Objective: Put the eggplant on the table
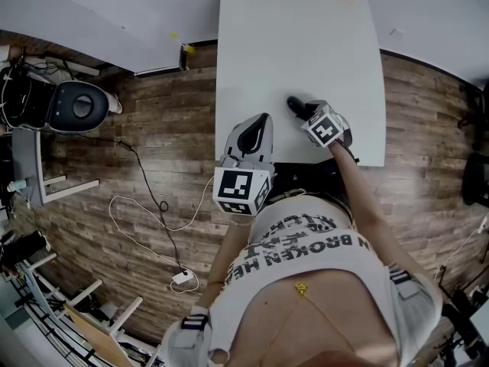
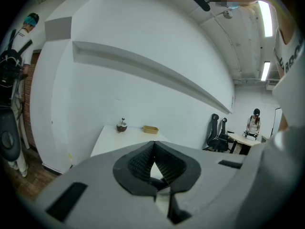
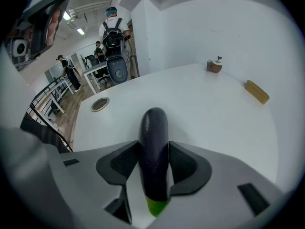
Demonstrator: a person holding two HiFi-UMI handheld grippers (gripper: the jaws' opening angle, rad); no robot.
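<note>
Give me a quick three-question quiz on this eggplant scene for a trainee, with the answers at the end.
1. Which gripper has the eggplant between its jaws?
2. True or false: the left gripper is gripping something.
3. What colour is the table? A) white B) black C) wooden brown

Key
1. The right gripper, with its pads against the eggplant's sides.
2. False: its jaws are shut with nothing between them.
3. A
</note>
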